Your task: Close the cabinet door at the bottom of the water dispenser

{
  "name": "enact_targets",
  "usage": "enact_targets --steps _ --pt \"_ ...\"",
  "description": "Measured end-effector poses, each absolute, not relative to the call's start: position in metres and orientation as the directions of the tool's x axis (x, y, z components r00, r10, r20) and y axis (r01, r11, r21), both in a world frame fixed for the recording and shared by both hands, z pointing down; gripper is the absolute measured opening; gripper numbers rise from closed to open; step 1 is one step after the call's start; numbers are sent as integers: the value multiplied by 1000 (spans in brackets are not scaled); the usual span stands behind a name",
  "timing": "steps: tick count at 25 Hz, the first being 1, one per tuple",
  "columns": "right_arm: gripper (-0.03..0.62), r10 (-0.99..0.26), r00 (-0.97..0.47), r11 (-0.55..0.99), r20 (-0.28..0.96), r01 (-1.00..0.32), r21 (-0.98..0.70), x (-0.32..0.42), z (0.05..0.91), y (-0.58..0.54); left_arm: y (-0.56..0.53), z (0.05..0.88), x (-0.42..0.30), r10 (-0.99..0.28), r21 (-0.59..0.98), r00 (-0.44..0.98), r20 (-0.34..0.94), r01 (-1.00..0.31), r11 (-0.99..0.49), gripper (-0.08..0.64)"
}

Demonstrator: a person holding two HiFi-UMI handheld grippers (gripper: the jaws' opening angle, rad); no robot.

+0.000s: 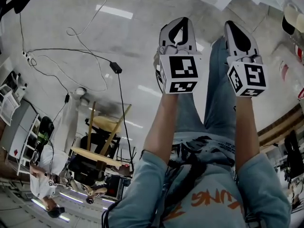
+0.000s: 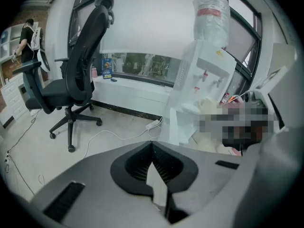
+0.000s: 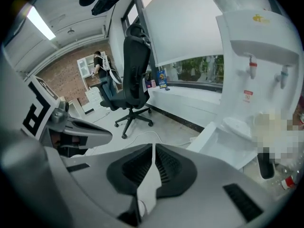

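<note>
The white water dispenser [image 2: 205, 77] stands ahead by the window with a bottle [image 2: 211, 11] on top. Its bottom cabinet door [image 2: 174, 126] hangs open, swung out to the left. In the right gripper view the water dispenser [image 3: 256, 56] fills the right side and the open door [image 3: 209, 136] juts toward me. My left gripper [image 2: 152, 145] is shut with nothing in it, well short of the door. My right gripper [image 3: 153, 148] is also shut and empty. In the head view both hang over the floor, left gripper [image 1: 179, 25], right gripper [image 1: 236, 30].
A black office chair [image 2: 76, 80] stands left of the dispenser, also the chair [image 3: 133, 80] in the right gripper view. A power strip with a white cable [image 2: 153, 125] lies on the floor by the door. Black cables [image 1: 71, 56] run across the floor. A person [image 2: 28, 37] stands far back left.
</note>
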State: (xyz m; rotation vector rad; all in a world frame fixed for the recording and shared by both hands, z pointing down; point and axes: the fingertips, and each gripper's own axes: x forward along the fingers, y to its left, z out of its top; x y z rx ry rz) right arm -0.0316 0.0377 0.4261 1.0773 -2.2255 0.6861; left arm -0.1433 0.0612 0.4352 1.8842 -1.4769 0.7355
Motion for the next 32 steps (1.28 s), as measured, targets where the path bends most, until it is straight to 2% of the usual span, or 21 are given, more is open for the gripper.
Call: enact_targets --steps 10,12,13,22,32 --pt "49 -524 -424 450 739 -874 -183 -17 508 43 68 480 -135 -577 151 251 777 -965 -216 11" --pt "193 -516 -399 417 758 -890 -184 -12 526 42 67 487 -130 -571 161 263 778 -961 -223 11" --pt "209 -511 -391 402 766 -896 -189 -10 533 42 67 489 -128 -570 165 267 777 -960 -225 11" --pt "244 -521 -322 294 791 -937 -189 -6 579 27 63 518 -132 -533 187 257 806 -965 -183 11" --pt "247 -516 -310 225 799 -948 -223 -8 619 5 62 527 -125 -520 187 263 812 -963 -195 11"
